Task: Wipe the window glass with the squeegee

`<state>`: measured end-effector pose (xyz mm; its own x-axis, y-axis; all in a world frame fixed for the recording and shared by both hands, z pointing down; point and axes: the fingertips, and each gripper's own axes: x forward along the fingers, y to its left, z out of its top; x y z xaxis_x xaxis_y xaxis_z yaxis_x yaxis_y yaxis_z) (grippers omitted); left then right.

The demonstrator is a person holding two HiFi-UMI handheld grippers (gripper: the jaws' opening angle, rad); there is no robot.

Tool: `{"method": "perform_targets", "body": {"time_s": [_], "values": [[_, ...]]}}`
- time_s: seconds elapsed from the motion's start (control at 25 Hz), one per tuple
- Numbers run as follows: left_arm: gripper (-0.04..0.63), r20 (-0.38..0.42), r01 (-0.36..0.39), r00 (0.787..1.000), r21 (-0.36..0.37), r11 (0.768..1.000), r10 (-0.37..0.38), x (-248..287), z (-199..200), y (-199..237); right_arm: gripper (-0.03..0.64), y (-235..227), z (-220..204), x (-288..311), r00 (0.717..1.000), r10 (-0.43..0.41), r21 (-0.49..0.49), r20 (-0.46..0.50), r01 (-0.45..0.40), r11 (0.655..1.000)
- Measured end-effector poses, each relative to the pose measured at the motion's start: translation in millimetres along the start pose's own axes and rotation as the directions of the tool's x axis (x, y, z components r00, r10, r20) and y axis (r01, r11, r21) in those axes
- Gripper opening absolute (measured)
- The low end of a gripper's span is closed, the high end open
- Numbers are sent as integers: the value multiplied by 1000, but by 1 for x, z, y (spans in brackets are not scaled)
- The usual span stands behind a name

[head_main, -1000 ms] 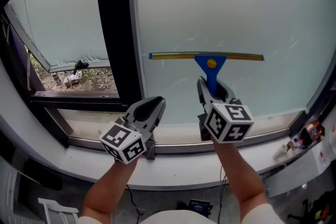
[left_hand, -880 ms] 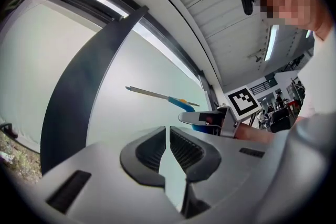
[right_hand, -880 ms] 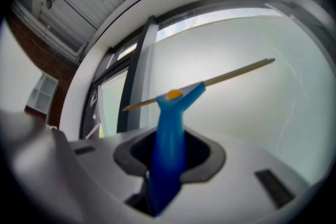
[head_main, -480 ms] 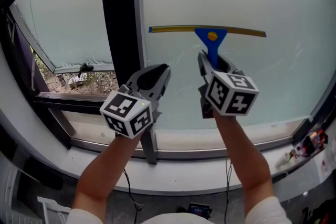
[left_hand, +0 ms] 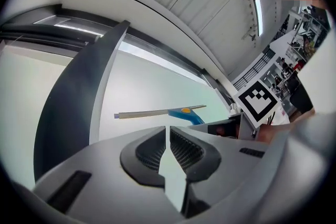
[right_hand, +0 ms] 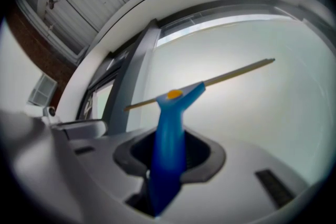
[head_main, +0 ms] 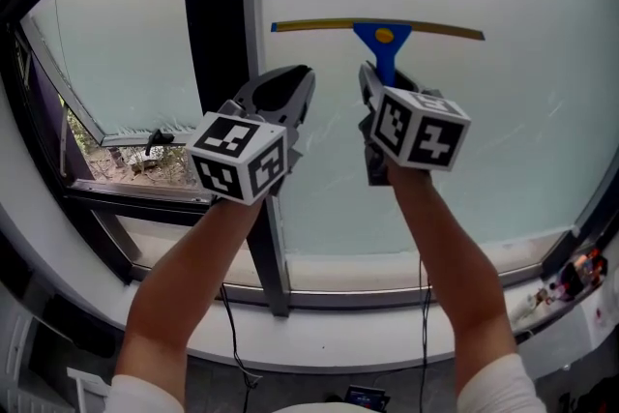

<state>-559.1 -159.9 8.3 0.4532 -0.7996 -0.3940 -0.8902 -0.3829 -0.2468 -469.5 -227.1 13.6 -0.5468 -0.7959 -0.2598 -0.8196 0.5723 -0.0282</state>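
— What's the right gripper point(head_main: 380, 75) doing?

— Its jaws are pinched on the blue handle of the squeegee point(head_main: 386, 46). In the right gripper view the handle point(right_hand: 170, 123) rises straight out from between the two dark pads and fills the gap.

— And the left gripper point(head_main: 291, 82)?

— Jaws drawn together with nothing between them. In the left gripper view point(left_hand: 168, 136) only a thin sliver of pale glass shows between the ribbed pads. It hangs just beside the right one, a little lower, and is not touching the squeegee.

— Where is the squeegee on the window?

— High on the window glass point(head_main: 484, 140). Its yellowish blade point(head_main: 435, 30) lies across the big pane, nearly level, with its left end close to the dark frame post point(head_main: 218, 14). The blue head carries an orange dot point(head_main: 385, 36).

— Anything else out there?

— Each gripper has its marker cube point(head_main: 239, 160) facing the head camera, with bare forearms point(head_main: 445, 256) below. Left of the post, a side pane point(head_main: 116, 63) stands open over bushes, and a white sill point(head_main: 319, 339) runs under the glass.
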Motion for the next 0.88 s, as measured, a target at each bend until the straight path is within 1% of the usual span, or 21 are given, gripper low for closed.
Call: {"method": "perform_targets", "body": {"time_s": [0.24,0.4,0.68,0.88], "values": [[48,-3,-7,1000,54,998,7,22,16,14,123,-11,20,29,1000,-23,-4,5,23,1000],[48,0,-17,1000,61,998,17,35,22,24,123,-17,33,50,1000,-22,30,9,22,999],[48,4,-26,1000,98,995,26,50,37,34,123,-20,59,82,999,-28,38,18,27,999],[48,1,-39,999,120,992,39,58,45,41,123,-16,73,100,999,-26,0,28,26,1000]]}}
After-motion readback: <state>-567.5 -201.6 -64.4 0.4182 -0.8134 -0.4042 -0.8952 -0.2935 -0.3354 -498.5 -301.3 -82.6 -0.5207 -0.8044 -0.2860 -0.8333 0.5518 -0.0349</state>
